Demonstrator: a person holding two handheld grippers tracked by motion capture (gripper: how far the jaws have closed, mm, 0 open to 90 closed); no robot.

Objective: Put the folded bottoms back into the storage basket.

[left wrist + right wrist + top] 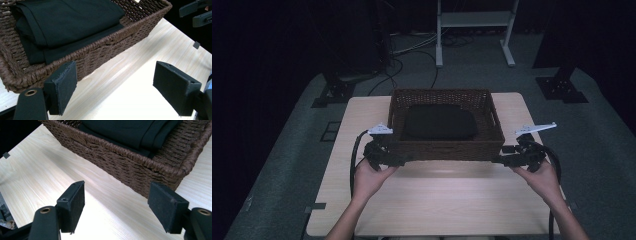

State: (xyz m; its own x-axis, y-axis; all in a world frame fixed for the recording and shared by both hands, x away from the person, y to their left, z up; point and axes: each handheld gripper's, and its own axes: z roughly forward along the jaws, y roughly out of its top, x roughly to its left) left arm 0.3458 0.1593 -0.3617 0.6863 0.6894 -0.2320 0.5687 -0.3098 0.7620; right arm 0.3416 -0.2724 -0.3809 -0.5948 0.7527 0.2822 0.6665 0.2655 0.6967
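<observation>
A brown wicker basket [444, 149] stands on the pale wooden table [437, 200], with a folded black cloth [439, 122] lying inside it. My left gripper [397, 159] is at the basket's near left corner and is open. In the left gripper view its jaws [115, 75] stand wide apart over bare table, with the basket's wall [112, 42] and the cloth [67, 20] just beyond. My right gripper [499, 160] is at the near right corner, also open. Its jaws [116, 187] frame the table, just short of the basket [125, 160] and the cloth [132, 130].
The table's near half lies bare in front of the basket. Beyond the table, a white frame stand [474, 20] and loose cables [412, 55] are on the grey floor, with black stand bases [332, 92] [562, 87] at either side. The surroundings are dark.
</observation>
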